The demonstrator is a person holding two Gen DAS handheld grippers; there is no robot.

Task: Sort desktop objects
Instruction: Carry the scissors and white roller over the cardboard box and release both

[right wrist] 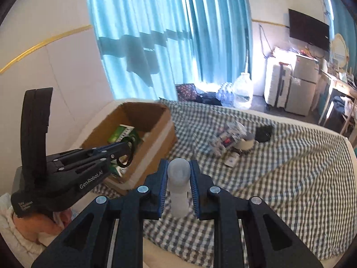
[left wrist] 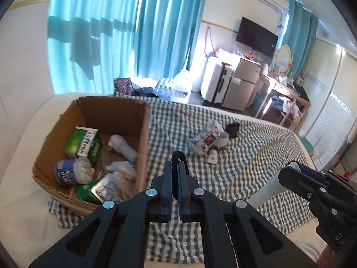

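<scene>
Left tongs [left wrist: 177, 167]: clamped on thin black loop [left wrist: 179, 154], mostly hidden. Right tongs [right wrist: 179, 174]: clamped on white bottle [right wrist: 178, 192], label unseen. Cardboard box [left wrist: 142, 134]: contents partly obscured.

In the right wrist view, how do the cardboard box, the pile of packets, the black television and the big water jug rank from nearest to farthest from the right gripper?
From the right gripper, which holds a white bottle:
1. cardboard box, left, on the checkered cloth.
2. pile of packets, right of centre, on the cloth.
3. big water jug, on the floor beyond the bed.
4. black television, on the far wall.
</scene>
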